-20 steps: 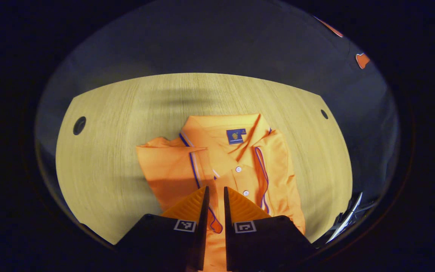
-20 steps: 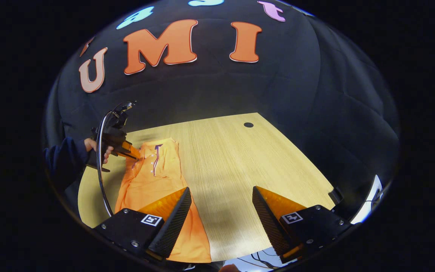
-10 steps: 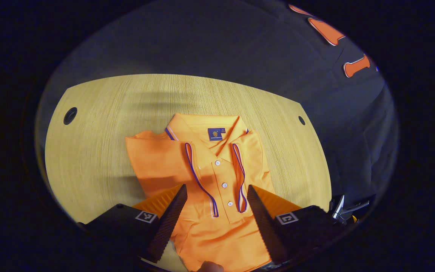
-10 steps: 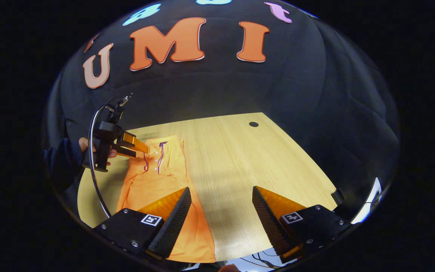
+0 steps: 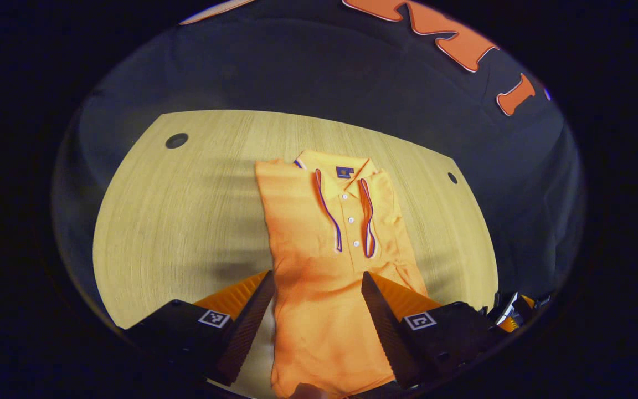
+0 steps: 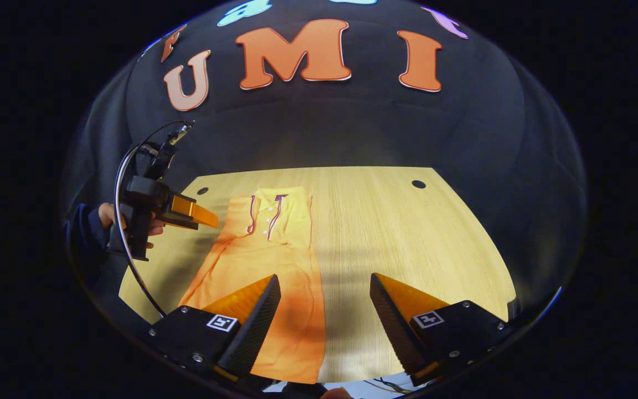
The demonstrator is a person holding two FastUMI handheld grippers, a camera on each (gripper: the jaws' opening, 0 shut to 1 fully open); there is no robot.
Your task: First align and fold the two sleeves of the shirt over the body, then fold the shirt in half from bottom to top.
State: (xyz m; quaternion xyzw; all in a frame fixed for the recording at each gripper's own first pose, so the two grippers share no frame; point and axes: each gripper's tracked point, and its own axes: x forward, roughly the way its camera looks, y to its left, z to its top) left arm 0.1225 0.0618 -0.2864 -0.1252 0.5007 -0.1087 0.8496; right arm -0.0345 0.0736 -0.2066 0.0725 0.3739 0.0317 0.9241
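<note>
The shirt [image 5: 324,260] lies flat on the table [image 5: 175,221], sleeves folded in, reaching between and ahead of the released left tongs [image 5: 317,310]. The right tongs [image 6: 324,310] gape empty beside its hem. Pinching only one layer could undo the sleeve folds. The collar label [image 5: 344,172] is unreadable.

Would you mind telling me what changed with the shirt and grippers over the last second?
The left gripper opened, let go of the orange polo shirt's sleeve, left folded over the body, and pulled back toward the hem. The right gripper stayed open above the wooden table, and the shirt still lies flat.
</note>
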